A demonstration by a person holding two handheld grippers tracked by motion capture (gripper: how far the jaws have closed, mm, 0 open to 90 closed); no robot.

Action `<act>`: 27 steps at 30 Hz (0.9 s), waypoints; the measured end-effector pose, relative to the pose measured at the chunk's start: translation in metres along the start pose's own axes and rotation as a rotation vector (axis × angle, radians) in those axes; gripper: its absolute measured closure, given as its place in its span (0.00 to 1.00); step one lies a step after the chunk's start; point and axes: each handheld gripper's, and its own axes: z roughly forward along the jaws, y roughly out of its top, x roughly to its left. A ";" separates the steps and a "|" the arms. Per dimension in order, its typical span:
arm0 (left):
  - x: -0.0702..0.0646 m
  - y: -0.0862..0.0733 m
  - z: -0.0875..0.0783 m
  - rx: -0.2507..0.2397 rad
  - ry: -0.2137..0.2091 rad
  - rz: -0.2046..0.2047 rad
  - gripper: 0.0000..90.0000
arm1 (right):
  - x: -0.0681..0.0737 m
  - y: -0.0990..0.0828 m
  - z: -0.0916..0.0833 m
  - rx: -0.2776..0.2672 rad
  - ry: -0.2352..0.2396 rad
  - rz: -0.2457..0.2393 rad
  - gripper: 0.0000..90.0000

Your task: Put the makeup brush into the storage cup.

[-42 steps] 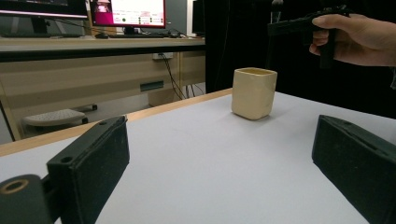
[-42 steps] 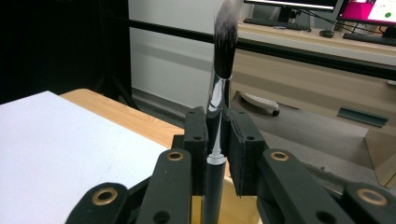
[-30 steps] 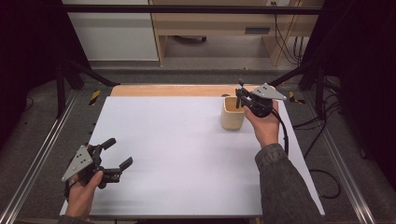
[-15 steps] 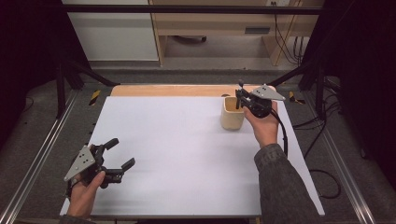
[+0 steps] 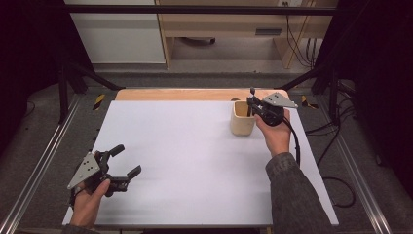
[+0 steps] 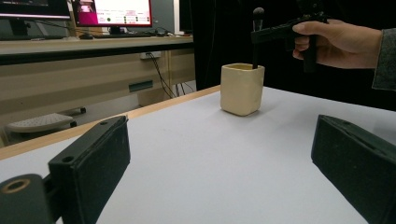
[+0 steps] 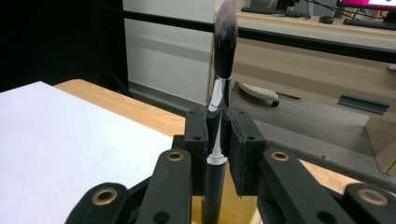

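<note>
A cream cup stands upright on the white table top, at the far right. My right gripper hovers over its rim, shut on the handle of a black makeup brush. The brush stands upright, bristles up, and its handle runs down into the cup's mouth between the pads of the right gripper. From the left gripper view, the brush dips behind the cup's rim. My left gripper rests near the front left edge, open, with nothing between its fingers.
A wooden strip runs along the table's far edge. Metal rails flank the table. Cables lie on the floor at the right. A desk with monitors stands beyond the table.
</note>
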 end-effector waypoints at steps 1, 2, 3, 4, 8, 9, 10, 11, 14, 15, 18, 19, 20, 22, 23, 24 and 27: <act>0.000 0.000 0.000 0.000 -0.001 0.000 0.05 | 0.000 0.000 0.000 0.002 0.000 0.001 0.88; 0.000 0.000 0.000 0.000 -0.001 0.000 0.05 | 0.000 -0.001 0.000 0.002 0.001 0.004 0.87; 0.000 0.000 0.000 0.001 0.000 0.000 0.05 | 0.000 -0.002 0.000 0.004 0.001 0.005 0.88; 0.000 0.000 0.000 0.001 0.000 -0.001 0.05 | 0.000 -0.003 0.000 0.005 0.001 0.001 0.87; 0.000 0.000 0.000 0.002 -0.001 0.000 0.05 | 0.001 -0.007 0.000 0.016 0.006 0.015 0.83; 0.000 0.000 0.000 0.001 0.000 0.000 0.05 | 0.001 -0.008 0.000 0.018 0.009 0.021 0.76; 0.000 0.000 0.000 0.001 -0.001 -0.001 0.05 | 0.001 -0.008 0.000 0.021 0.006 0.035 0.69; 0.000 0.000 0.000 0.000 -0.001 0.000 0.05 | 0.001 -0.009 -0.001 0.025 -0.003 0.037 0.64; 0.000 0.000 0.000 0.001 -0.001 -0.001 0.05 | 0.001 -0.009 -0.004 0.021 -0.007 0.052 0.54; 0.000 0.000 0.000 0.002 -0.002 0.000 0.05 | 0.001 -0.008 -0.005 0.027 -0.006 0.053 0.53; -0.001 0.000 0.001 0.000 -0.004 0.002 0.05 | 0.001 -0.008 -0.009 0.017 0.002 0.048 0.52; -0.001 0.000 0.001 0.000 -0.003 0.001 0.05 | 0.002 -0.008 -0.010 0.012 0.004 0.059 0.52; 0.000 0.000 0.000 0.003 -0.001 0.001 0.05 | 0.001 -0.008 -0.011 0.009 0.007 0.057 0.51; 0.000 0.000 0.000 0.003 -0.001 0.001 0.05 | 0.001 -0.008 -0.013 0.006 0.009 0.056 0.51; 0.000 0.000 0.000 0.004 -0.001 0.002 0.05 | 0.002 -0.008 -0.014 0.003 0.009 0.059 0.50; 0.000 0.000 0.001 0.004 -0.001 0.003 0.05 | 0.002 -0.008 -0.014 0.004 0.009 0.061 0.49; -0.001 0.000 0.001 0.005 -0.002 0.004 0.05 | 0.002 -0.009 -0.015 0.000 0.015 0.060 0.47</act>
